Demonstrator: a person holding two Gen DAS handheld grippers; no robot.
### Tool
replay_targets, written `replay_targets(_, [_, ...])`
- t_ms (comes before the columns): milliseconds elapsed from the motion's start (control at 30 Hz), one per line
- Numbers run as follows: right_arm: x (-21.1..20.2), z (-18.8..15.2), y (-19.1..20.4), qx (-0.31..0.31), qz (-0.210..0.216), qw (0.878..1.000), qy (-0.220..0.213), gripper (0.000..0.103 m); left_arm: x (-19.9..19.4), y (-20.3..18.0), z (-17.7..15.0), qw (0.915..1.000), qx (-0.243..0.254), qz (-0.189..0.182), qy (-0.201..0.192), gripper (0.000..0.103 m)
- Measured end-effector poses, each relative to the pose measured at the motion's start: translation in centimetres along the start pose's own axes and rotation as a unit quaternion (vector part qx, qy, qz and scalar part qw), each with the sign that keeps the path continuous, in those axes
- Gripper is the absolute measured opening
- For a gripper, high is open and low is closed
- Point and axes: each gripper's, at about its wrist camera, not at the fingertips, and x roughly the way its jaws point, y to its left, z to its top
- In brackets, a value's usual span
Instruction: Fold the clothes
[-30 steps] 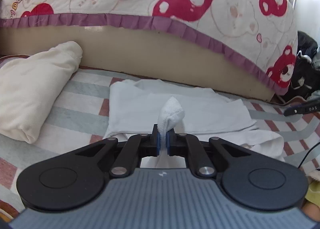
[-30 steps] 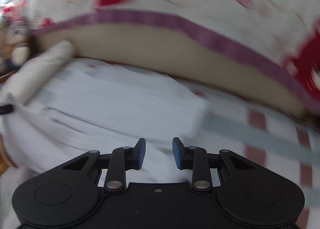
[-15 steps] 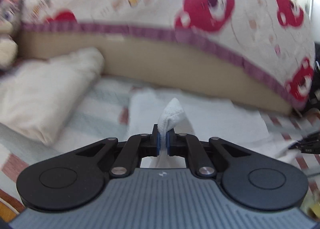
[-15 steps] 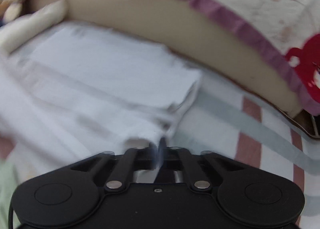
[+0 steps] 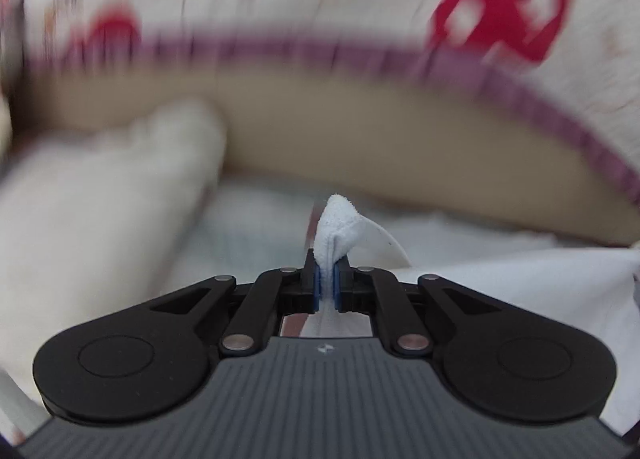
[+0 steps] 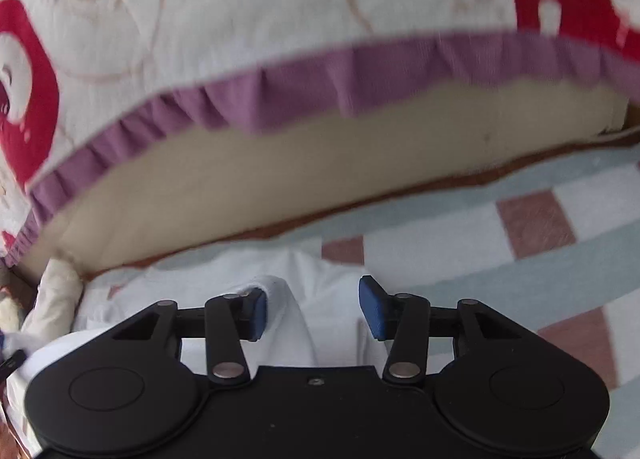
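White cloth (image 5: 335, 227) is pinched in a raised fold by the left claw (image 5: 327, 286), clamped tight on it, above the striped bed cover (image 6: 500, 255). More of it is spread beneath the right claw (image 6: 312, 309), whose blue pads (image 6: 370, 309) are held apart, one touching a fold. Behind, a bear-print quilt (image 6: 280, 11) is draped.
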Motion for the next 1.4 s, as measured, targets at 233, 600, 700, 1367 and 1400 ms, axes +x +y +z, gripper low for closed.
replay_targets(233, [2.4, -1.8, -5.8, 0.059, 0.123, 0.989, 0.050, 0.056, 3.0, 1.1, -1.7, 0.9992, -0.002, 0.035, 0.017, 0.006])
replay_targets(600, [0.2, -1.9, 1.1, -0.218, 0.188, 0.957, 0.024, 0.054, 4.4, 3.4, 0.7, 0.9941, -0.107, -0.016, -0.006, 0.006])
replay_targets(700, [1.5, -2.0, -0.8, -0.169, 0.144, 0.975, 0.020, 0.054, 5.1, 3.5, -0.1, 0.9944, -0.105, -0.010, 0.006, 0.006])
replay_targets(1367, [0.9, -2.5, -0.6, -0.144, 0.118, 0.973, -0.138, 0.006, 0.6, 3.8, 4.1, 0.9846, -0.112, -0.079, -0.108, 0.006])
replay_targets(1400, [1.1, -2.4, -1.0, -0.137, 0.101, 0.976, -0.138, 0.006, 2.5, 3.3, 4.1, 0.9908, -0.094, -0.058, -0.078, 0.010])
